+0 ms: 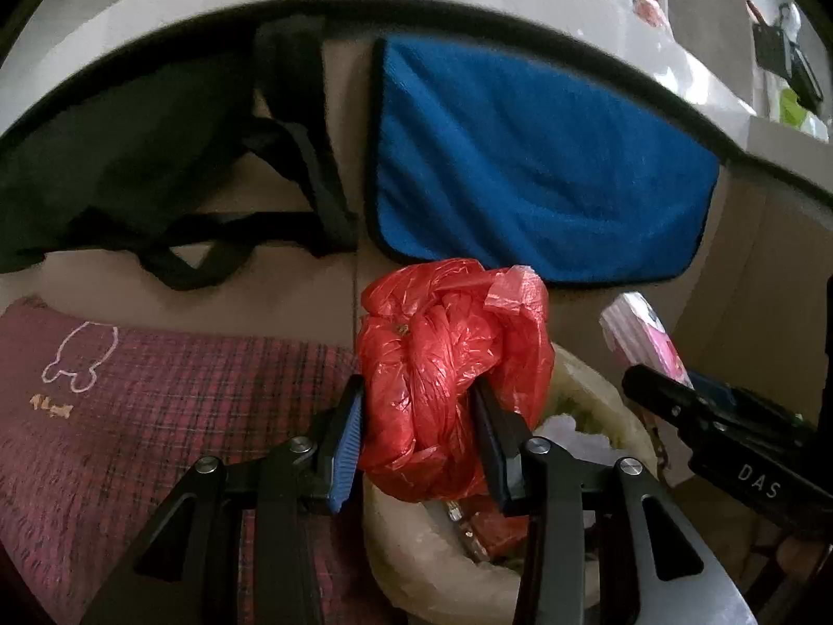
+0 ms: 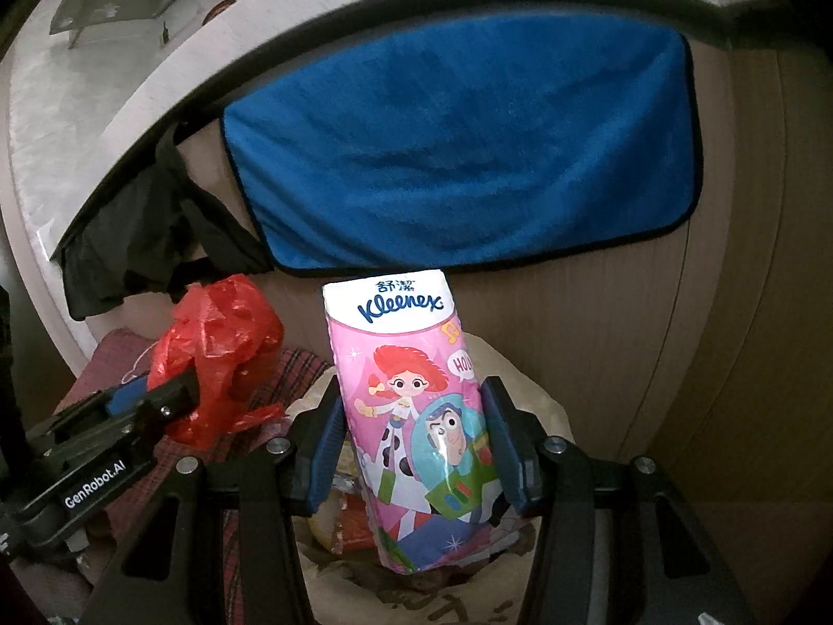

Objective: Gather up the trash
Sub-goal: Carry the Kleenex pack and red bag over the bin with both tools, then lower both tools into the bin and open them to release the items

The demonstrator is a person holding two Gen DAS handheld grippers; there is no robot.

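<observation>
My left gripper (image 1: pixel 416 385) is shut on a crumpled red plastic bag (image 1: pixel 447 344), which bulges above and below the blue pads. It hangs over a bin lined with a pale bag (image 1: pixel 416 547) that holds several scraps. My right gripper (image 2: pixel 412 385) is shut on an upright pink Kleenex tissue pack (image 2: pixel 401 323) over the same bin (image 2: pixel 364 588). In the right wrist view the red bag (image 2: pixel 218 344) and left gripper (image 2: pixel 172 396) sit to the left. The pack (image 1: pixel 640 328) and right gripper (image 1: pixel 645 385) show at the right of the left wrist view.
A blue towel (image 1: pixel 520 156) (image 2: pixel 458 146) hangs from the pale counter edge (image 2: pixel 78 104) just behind the bin. A black cloth bag with straps (image 1: pixel 130 156) hangs to its left. A red plaid cushion (image 1: pixel 182 416) lies left of the bin. A wooden cabinet front (image 2: pixel 677 364) stands behind.
</observation>
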